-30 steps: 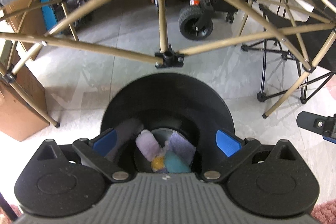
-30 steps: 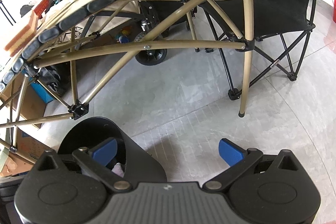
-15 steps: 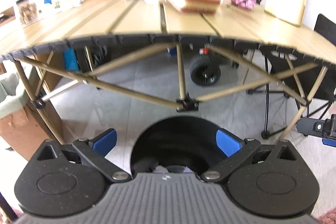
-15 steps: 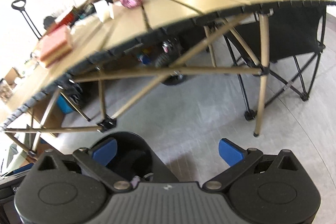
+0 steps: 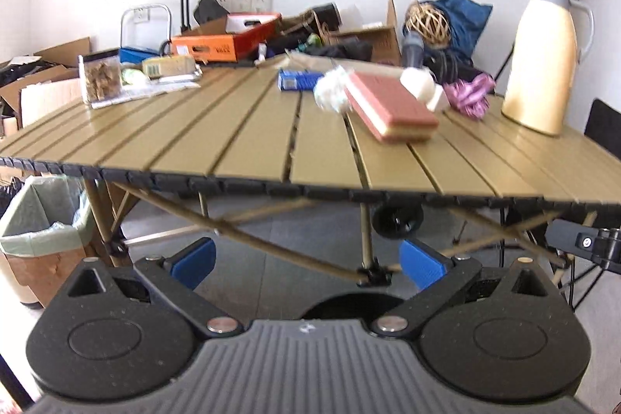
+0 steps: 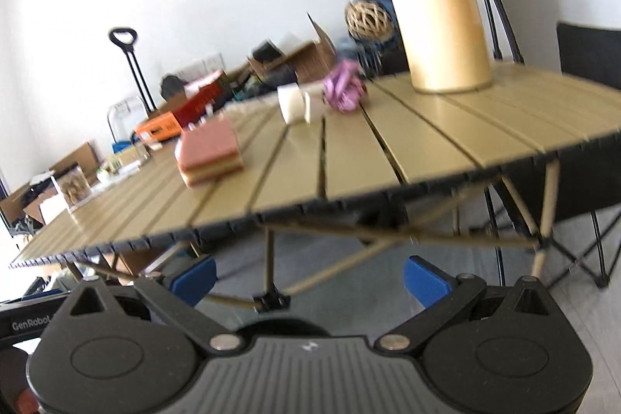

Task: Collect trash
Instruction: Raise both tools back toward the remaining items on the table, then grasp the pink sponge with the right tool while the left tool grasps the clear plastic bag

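1. Left gripper (image 5: 306, 255): jaws spread, nothing between them.
2. Right gripper (image 6: 309, 273): jaws spread, nothing held.
3. Crumpled white paper (image 5: 330, 91) on slatted table (image 5: 248, 142), touching pink sponge (image 5: 392, 111).
4. Purple wrapper (image 6: 344, 89) beside cream thermos jug (image 6: 436, 10).

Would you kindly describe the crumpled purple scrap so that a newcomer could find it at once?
Start at the slatted table and find the tall cream jug at its right end. Just left of the jug's base lies the purple scrap, beside a white cup. It is the only purple, crumpled thing there.
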Available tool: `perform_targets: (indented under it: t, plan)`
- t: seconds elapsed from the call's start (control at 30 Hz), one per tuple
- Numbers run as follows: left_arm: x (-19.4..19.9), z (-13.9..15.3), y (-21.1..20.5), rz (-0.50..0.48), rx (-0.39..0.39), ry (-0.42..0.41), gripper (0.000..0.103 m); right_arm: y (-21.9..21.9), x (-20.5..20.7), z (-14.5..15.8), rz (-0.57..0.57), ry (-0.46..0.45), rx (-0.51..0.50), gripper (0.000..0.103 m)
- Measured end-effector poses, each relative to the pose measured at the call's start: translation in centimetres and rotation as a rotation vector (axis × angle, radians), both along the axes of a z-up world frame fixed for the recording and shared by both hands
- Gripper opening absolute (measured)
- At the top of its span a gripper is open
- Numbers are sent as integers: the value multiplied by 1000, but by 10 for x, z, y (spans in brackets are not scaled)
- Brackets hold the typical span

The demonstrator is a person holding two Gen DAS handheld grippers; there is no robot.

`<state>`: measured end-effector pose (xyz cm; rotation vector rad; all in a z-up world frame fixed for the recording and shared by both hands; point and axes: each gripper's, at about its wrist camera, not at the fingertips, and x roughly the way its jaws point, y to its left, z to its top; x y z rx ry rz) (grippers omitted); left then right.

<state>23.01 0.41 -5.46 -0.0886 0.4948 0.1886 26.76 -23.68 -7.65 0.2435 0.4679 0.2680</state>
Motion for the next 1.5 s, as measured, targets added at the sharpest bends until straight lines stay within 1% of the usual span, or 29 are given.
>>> perform_targets:
  t: [0.07,0.2,0.33,0.43,0.5,0.6,0.77,0.9,1.03,1.2,1.4,1.5]
  plan:
    - [0,5,5,10,-2,-18,103,2,3,6,8,-29,3,103]
    - [8,13,15,27,-8,-42,103,10,14,15,29,-74,-30,103]
    - [18,19,28,50,-23,-68,103,19,28,26,57,-121,-41,103]
    - [29,24,38,71,-28,-83,103,27,41,31,69,-131,-42,103]
    - [35,27,43,82,-27,-92,103,33,50,33,67,-121,-50,103]
    - [43,28,52,98,-30,-99,103,42,65,34,85,-104,-34,103]
    - [57,31,64,118,-26,-104,103,60,87,38,109,-104,-32,103]
    - [69,35,72,128,-11,-108,103,74,109,37,121,-68,7,103]
    - [81,39,83,144,-4,-117,103,90,128,36,127,-53,25,103]
    - [95,40,96,156,-6,-109,103,114,152,36,131,-53,-3,103]
    - [110,37,106,155,-29,-85,103,137,176,34,104,21,-47,103]
    - [115,34,108,151,-35,-75,103,146,183,31,120,65,-48,103]
